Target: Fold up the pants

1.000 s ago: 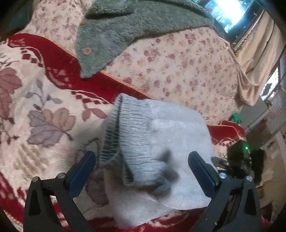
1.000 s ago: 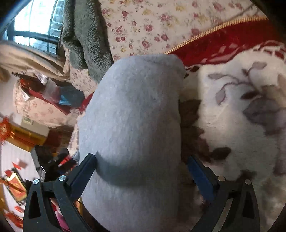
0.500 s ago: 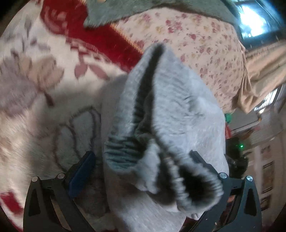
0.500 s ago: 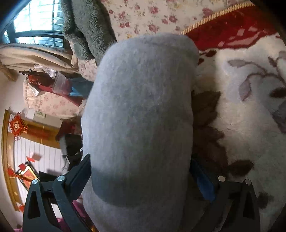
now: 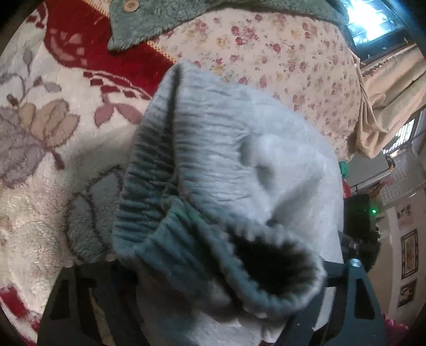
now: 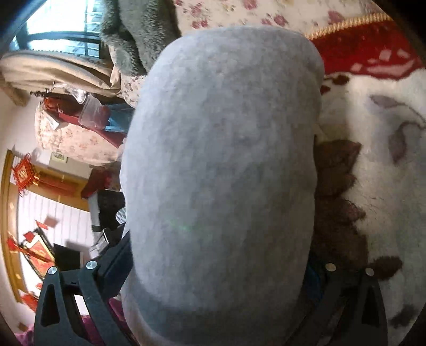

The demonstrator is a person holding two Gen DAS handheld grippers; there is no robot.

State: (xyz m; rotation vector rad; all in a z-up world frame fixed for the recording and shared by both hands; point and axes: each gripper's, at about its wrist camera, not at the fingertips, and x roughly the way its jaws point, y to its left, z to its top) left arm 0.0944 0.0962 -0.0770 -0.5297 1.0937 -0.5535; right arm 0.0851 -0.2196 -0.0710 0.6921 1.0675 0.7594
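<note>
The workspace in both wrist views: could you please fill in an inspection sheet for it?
Surface: plush floral blanket, red border.
Job's things: grey pants, bunched; ribbed waistband faces the left camera.
Clutter: green fleece garment on floral cover.
Tongs: left tongs have just been closing, pants between them, pads hidden; right tongs straddle the pants, grip unclear.
Cables: nothing seen.
Surroundings: window, curtain, red wall ornaments.
</note>
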